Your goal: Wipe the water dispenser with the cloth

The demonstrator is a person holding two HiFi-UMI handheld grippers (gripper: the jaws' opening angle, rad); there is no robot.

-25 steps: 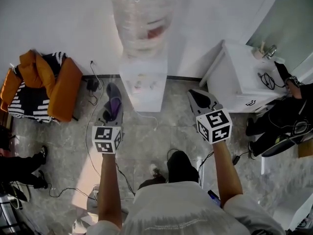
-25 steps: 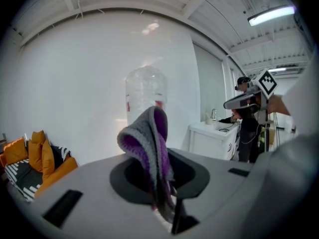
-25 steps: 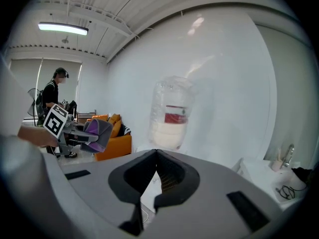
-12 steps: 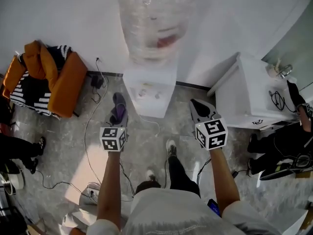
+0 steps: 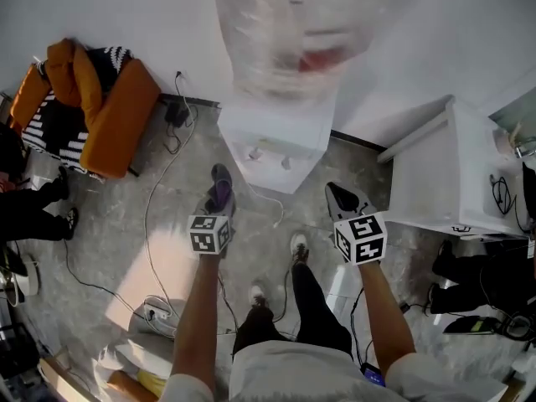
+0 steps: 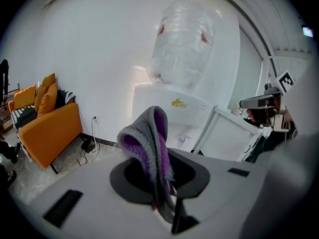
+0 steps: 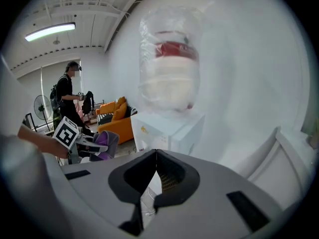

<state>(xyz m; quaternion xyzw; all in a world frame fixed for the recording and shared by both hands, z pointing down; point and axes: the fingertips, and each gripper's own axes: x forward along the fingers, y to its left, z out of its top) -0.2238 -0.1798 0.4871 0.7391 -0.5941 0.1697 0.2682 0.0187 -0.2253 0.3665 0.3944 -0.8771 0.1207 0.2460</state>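
Note:
The white water dispenser (image 5: 276, 136) stands against the wall with a clear bottle (image 5: 293, 32) on top. My left gripper (image 5: 219, 184) is shut on a grey and purple cloth (image 5: 221, 193), held just short of the dispenser's front at its left side. In the left gripper view the cloth (image 6: 148, 142) hangs folded over the jaws, with the dispenser (image 6: 172, 114) behind it. My right gripper (image 5: 338, 196) is shut with nothing in it, to the right of the dispenser's front. Its closed jaws (image 7: 155, 156) point at the dispenser (image 7: 169, 129).
An orange sofa (image 5: 96, 111) with a striped cushion stands at the left. A white cabinet (image 5: 452, 174) sits close on the dispenser's right. Cables and a power strip (image 5: 159, 312) lie on the floor. A person (image 7: 67, 98) stands far back.
I have stepped closer to the dispenser, and both grippers have moved forward toward its front. The cloth stays in the left gripper.

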